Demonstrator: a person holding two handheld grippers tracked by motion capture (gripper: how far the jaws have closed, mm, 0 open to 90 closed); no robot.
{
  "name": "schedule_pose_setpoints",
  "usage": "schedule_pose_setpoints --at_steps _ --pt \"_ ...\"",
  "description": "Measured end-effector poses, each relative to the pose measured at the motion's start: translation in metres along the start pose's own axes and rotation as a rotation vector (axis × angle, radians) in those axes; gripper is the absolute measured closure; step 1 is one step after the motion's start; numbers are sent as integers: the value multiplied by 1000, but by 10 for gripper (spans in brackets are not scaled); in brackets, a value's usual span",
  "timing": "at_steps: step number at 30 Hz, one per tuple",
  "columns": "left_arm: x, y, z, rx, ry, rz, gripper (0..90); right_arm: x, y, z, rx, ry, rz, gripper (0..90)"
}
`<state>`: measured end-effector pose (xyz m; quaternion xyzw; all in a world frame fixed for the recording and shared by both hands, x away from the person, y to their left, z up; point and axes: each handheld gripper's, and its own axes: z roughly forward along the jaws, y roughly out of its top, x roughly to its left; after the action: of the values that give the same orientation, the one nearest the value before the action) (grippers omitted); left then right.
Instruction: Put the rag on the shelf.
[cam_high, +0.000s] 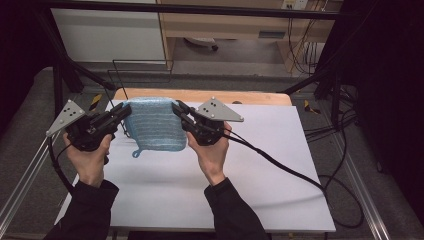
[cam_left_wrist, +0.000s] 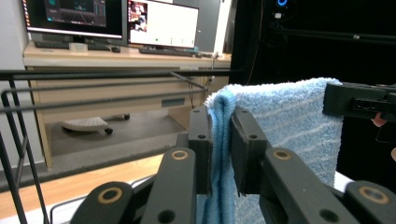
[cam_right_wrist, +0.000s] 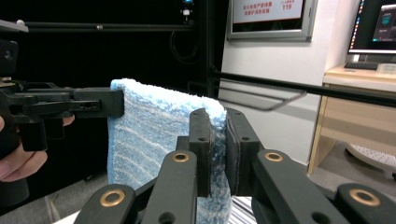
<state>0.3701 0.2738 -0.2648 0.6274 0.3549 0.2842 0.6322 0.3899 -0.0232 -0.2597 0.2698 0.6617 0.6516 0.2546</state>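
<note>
High view shows me holding the blue towel stretched between both tools above the white table, in front of the black wire rack. My left gripper is clamped on the towel's left top corner and my right gripper on the right one; the loop tab dangles low. Left gripper view has the cloth pinched between the jaws, and right gripper view shows the same. To hang it well, I judge I should keep both grips tight, hold the top edge level and taut, and carry it square to the rack's bar so it drapes evenly.
</note>
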Motion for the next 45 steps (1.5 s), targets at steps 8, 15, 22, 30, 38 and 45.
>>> schedule_pose_setpoints --at_steps 8,15,22,30,38,45 --pt "4 13 3 -44 9 -4 793 -1 16 7 -39 -5 -19 828" --pt "9 27 5 -68 28 -3 793 -1 31 15 -57 -6 -39 827" --pt "15 44 4 -87 40 9 793 1 44 23 -79 0 -45 828" --pt "22 60 5 -119 47 15 793 -1 58 35 -109 0 -57 828" --pt "28 73 6 -153 57 16 794 -2 70 46 -138 -7 -60 828" --pt "33 89 9 -168 68 26 794 -5 84 55 -160 -9 -64 828"
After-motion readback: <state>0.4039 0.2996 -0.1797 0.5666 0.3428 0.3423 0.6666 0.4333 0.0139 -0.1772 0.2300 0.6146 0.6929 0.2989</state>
